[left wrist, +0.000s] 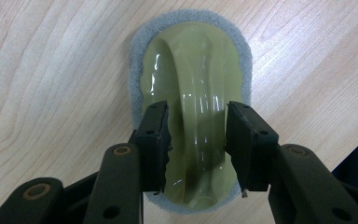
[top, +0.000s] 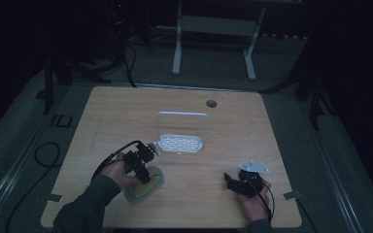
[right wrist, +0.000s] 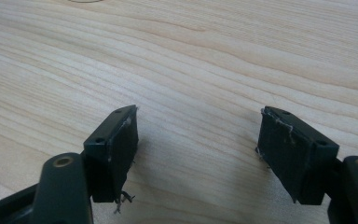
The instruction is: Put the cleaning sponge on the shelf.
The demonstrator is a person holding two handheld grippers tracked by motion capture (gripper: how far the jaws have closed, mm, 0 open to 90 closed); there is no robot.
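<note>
At the near edge of the wooden counter (top: 223, 121), the person's right hand (top: 255, 201) holds the right hand-held gripper (top: 233, 182) low over bare wood; its jaws stand wide apart with nothing between them, released, as the right gripper view confirms (right wrist: 198, 154). To the left, the left hand (top: 119, 172) holds the left hand-held gripper (top: 143, 172) directly above a scrubbing sponge (top: 144, 187) that lies flat on the counter near its front left. The sponge has a grey foam base and a glossy olive-green plastic top with a raised handle ridge (left wrist: 198, 116). In the left gripper view, the left hand-held gripper (left wrist: 198, 140) has its jaws on either side of this ridge, close to it; whether the pads are pressing on the ridge cannot be told. Farther back, near the counter's centre, stands a white rack (top: 181, 141) with a slotted base and an upright loop frame. Beyond it, a round cable hole (top: 211, 103) sits near the far edge.
</note>
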